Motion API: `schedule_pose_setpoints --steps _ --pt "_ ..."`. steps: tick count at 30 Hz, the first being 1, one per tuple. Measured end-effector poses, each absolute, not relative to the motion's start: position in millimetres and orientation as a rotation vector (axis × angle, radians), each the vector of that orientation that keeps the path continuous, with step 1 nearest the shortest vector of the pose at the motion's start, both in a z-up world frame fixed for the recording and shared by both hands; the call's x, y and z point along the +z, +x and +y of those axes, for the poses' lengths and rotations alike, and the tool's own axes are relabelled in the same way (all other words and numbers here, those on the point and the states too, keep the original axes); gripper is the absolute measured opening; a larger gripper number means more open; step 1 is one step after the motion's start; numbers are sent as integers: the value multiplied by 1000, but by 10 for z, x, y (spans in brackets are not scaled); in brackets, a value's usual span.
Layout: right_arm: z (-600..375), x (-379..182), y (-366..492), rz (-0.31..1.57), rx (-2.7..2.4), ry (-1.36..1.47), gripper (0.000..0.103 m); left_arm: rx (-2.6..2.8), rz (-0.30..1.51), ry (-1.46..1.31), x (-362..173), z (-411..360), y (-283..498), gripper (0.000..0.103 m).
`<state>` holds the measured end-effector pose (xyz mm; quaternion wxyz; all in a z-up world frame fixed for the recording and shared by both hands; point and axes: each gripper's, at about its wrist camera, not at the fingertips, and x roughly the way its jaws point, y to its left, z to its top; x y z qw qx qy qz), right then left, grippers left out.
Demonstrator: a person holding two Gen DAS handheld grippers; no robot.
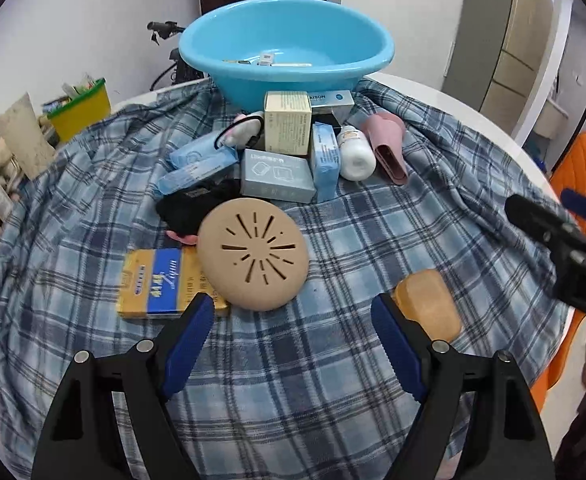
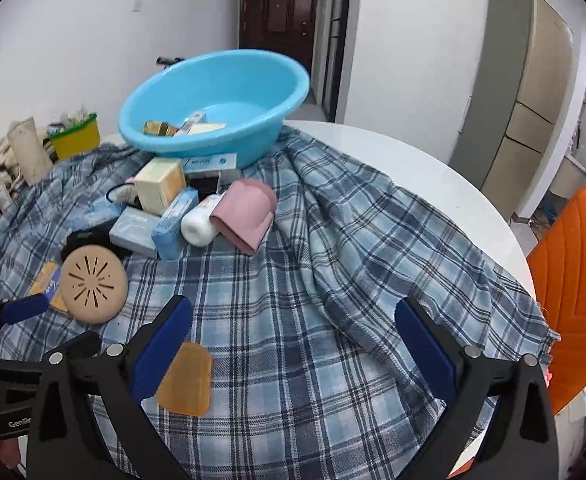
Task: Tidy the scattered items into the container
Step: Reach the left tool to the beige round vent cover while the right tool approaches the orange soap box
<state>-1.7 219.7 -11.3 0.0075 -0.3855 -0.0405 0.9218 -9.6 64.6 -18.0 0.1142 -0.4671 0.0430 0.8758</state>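
A few small boxes lie in the blue basin (image 2: 213, 92), most items (image 1: 277, 160) remain on the counter (image 2: 433, 184), and the left tool (image 1: 293, 316) and right tool (image 2: 293, 320) are both wide and empty.

Black gripper frames, blue ribbed fingers (image 1: 191, 330), silver screws.

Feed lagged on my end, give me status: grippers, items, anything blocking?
Left gripper open, empty. Right gripper open, empty. Orange soap bar loose by left gripper; blue basin holds few items. Path clear.
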Motion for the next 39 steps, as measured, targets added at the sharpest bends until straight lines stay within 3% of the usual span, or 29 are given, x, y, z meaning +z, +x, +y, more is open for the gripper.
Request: schedule_pose_setpoints --steps 18,21,23,27,32,39 --pt "2231 -400 -302 -349 2912 -1413 100 2409 397 -1500 -357 738 -327 83" --pt "2257 -437 -327 -351 2939 -1436 94 2346 354 -1542 -344 658 -411 83" --pt "2241 -481 -343 -358 2948 -1473 79 2303 337 -1556 -335 623 -479 83" --pt "2214 -549 -358 -310 2975 -1551 63 2296 417 -1560 -342 572 -542 83" --pt "2156 -564 -362 -290 3001 -1565 61 2249 458 -1548 -337 560 -655 83" --pt "2194 -556 -296 -314 2994 -1589 61 2213 689 -1510 -459 708 -715 83"
